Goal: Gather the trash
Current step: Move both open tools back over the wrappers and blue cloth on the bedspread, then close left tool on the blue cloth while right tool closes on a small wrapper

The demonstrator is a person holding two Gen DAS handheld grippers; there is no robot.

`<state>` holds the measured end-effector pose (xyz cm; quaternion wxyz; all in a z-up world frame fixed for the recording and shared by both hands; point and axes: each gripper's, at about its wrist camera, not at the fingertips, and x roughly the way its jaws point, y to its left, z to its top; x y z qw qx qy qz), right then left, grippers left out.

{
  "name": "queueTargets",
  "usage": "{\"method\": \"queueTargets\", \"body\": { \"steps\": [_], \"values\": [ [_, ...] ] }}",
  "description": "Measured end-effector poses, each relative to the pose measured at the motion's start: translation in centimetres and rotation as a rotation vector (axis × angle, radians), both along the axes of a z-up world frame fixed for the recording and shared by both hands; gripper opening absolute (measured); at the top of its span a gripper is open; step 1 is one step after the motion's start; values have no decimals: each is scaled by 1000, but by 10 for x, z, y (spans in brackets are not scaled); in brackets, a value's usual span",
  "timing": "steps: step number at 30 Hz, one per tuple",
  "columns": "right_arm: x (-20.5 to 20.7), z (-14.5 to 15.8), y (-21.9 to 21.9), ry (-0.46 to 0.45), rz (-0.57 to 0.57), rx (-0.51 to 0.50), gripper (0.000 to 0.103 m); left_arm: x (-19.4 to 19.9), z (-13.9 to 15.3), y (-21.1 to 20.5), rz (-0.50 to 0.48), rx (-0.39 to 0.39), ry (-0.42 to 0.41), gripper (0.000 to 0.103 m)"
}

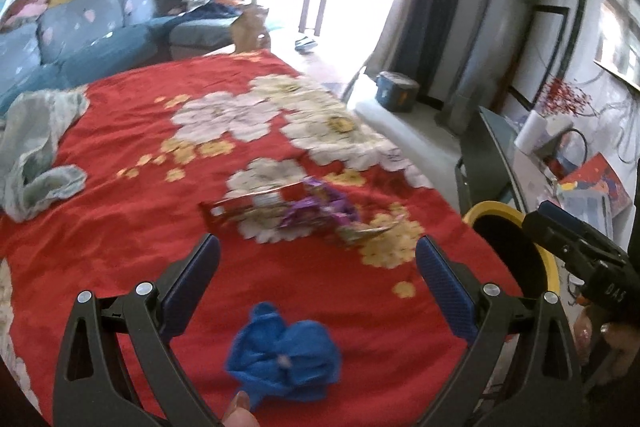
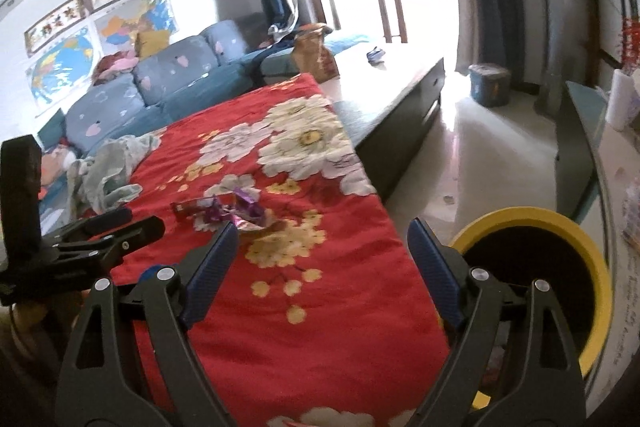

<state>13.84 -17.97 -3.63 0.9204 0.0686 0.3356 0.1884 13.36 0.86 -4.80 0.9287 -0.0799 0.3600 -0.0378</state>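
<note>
Landmark: the red floral cloth; all places are given against it.
Left gripper: jaws stand wide apart with nothing between the blue pads; it angles downward over the near part of the cloth.
Left gripper seen from the right wrist: a black body low at the cloth's left edge.
Right gripper: jaws spread wide and empty, tilted downward over the cloth's near right edge.
Right gripper seen from the left wrist: dark body just past the cloth's right edge.
Fingers: wrapped round the right gripper's handle, off the cloth's right side.
Fingertip: visible low between the left gripper's arms, at the cloth's near edge.
</note>
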Motion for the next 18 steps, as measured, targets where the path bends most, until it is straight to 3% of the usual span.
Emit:
{"method": "queueTargets", "body": {
  "steps": [5,9,14,18],
  "values": [
    [15,-7,23,29,59,-2,78,2,-11,19,17,-9,56,94],
    [32,-16,43,69,100,-8,70,6,-22,27,2,-28,105,92],
    [50,-30,54,148,82,14,63,10,-38,21,-44,-41,165,79],
    [61,-41,59,202,44,28,62,11,-47,10,-74,0,195,75]
  ]
}}
